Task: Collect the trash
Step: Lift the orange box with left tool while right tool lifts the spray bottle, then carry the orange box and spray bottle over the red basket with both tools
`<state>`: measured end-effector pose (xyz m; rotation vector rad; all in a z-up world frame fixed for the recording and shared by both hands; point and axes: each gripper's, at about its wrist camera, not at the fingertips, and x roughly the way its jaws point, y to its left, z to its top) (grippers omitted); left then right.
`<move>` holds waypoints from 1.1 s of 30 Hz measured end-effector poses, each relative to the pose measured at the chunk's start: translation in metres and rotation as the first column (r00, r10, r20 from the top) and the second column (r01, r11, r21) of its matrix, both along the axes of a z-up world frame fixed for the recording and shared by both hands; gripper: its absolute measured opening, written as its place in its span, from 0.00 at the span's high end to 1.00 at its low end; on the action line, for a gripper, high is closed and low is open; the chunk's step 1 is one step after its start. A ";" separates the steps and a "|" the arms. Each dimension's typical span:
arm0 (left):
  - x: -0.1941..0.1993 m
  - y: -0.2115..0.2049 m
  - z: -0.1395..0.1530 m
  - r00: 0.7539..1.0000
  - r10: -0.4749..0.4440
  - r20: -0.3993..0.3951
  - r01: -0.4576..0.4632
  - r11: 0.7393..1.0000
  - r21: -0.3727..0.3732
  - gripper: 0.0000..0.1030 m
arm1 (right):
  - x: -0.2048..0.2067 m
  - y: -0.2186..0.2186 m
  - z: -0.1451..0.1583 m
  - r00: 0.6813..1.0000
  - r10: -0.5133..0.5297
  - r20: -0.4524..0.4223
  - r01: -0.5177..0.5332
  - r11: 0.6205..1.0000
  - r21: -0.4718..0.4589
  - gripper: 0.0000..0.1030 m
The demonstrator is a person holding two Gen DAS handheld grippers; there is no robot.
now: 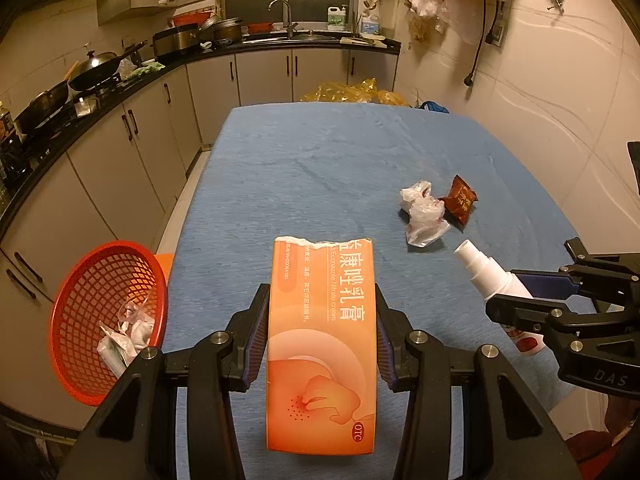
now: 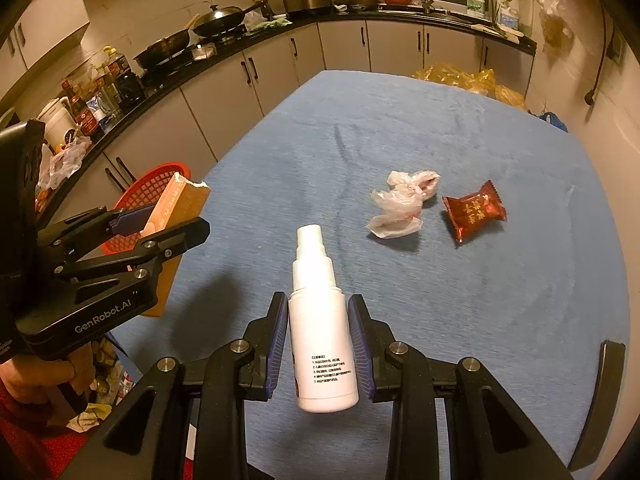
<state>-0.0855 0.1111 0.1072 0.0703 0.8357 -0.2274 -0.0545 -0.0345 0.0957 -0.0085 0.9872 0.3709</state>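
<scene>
Orange cream box [image 1: 322, 336] clamped in left gripper [image 1: 320, 312] jaws, torn end forward, lifted over blue worktop [image 1: 320, 168]. White spray bottle [image 2: 320, 320] held in right gripper [image 2: 318, 316] jaws, nozzle forward, just right of box. Crumpled plastic wrap [image 2: 400, 204] and brown snack packet [image 2: 474, 212] on worktop beyond bottle. Red basket [image 1: 104, 320] with scraps left of box, beside worktop edge.
</scene>
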 end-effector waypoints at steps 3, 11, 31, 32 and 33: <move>0.001 0.003 0.002 1.000 0.002 0.008 -0.002 1.000 -0.002 0.57 | 0.000 0.002 0.002 1.000 -0.002 0.007 0.002 1.000 -0.001 0.68; 0.002 0.011 0.007 1.000 0.014 0.023 -0.013 1.000 -0.007 0.57 | 0.001 0.011 0.009 1.000 0.006 0.023 -0.006 1.000 -0.008 0.68; 0.005 0.050 0.001 0.996 0.090 0.010 -0.090 0.995 -0.031 0.57 | 0.012 0.040 0.007 0.998 0.064 0.016 -0.063 0.997 -0.031 0.68; 0.005 0.053 0.000 0.996 0.093 0.009 -0.093 0.995 -0.032 0.57 | 0.013 0.042 0.007 0.998 0.068 0.016 -0.068 0.997 -0.032 0.68; 0.005 0.056 0.000 0.995 0.096 0.009 -0.096 0.995 -0.032 0.57 | 0.014 0.044 0.007 0.997 0.071 0.016 -0.070 0.997 -0.033 0.68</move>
